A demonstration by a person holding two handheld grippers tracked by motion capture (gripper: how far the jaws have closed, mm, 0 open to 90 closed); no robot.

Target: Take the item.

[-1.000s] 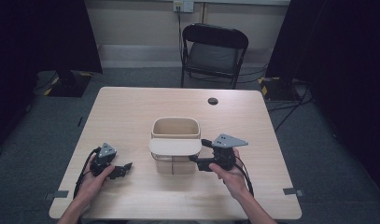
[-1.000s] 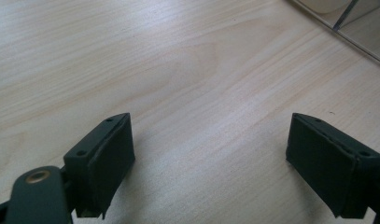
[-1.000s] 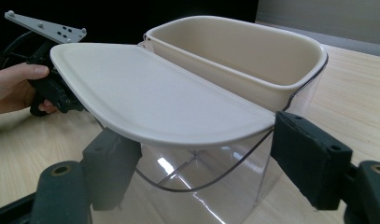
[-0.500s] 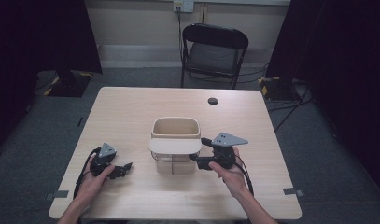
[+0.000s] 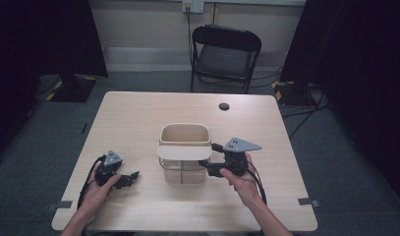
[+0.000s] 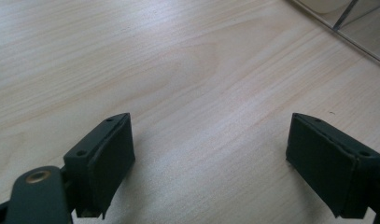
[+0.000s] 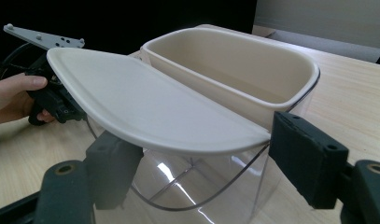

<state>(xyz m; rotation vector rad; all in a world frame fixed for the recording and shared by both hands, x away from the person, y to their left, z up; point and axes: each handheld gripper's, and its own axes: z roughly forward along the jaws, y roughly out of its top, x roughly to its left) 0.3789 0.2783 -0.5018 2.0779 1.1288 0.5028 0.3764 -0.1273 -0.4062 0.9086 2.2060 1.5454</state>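
Your right gripper (image 5: 211, 169) sits at the container's (image 5: 184, 152) 4 o'clock, jaws apart and just closing, straddling the clear wall beneath the cream lid (image 7: 145, 107); whether the pads touch it you can't quite tell. The container stands mid-table (image 5: 138, 113). Your left gripper (image 5: 131, 178), at the container's 8 o'clock, rests with jaws wide apart over bare wood.

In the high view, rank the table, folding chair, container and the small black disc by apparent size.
1. table
2. folding chair
3. container
4. small black disc
The chair sits farther from the camera, so it looks smaller than it is.
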